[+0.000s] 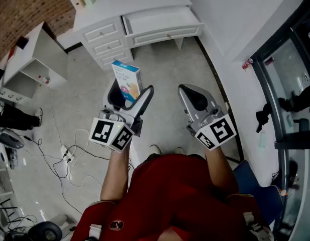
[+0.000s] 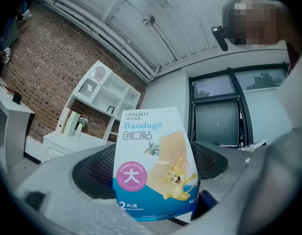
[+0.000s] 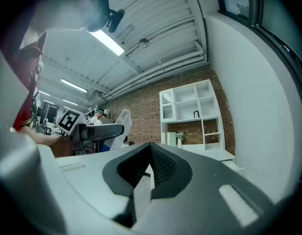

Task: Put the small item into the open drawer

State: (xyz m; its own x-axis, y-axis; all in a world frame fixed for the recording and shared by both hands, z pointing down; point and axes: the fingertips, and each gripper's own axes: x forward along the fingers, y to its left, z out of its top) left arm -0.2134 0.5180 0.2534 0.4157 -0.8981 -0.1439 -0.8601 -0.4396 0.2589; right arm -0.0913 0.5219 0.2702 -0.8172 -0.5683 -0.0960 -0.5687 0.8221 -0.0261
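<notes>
A small white and blue bandage box (image 1: 127, 81) stands upright between the jaws of my left gripper (image 1: 130, 93), which is shut on it at a wide opening. In the left gripper view the box (image 2: 153, 165) fills the middle, its printed front facing the camera. My right gripper (image 1: 188, 93) is shut with nothing in it; its pads (image 3: 158, 166) meet in the right gripper view, where the left gripper (image 3: 94, 131) and the box (image 3: 122, 123) show to the left. The open drawer (image 1: 163, 22) of the white desk (image 1: 135, 2) lies ahead, well beyond both grippers.
A stack of small shut drawers (image 1: 107, 42) sits left of the open one. A white shelf unit (image 1: 32, 60) stands at the far left. Cables and a power strip (image 1: 65, 157) lie on the floor. A white wall and dark window frame (image 1: 275, 74) run along the right.
</notes>
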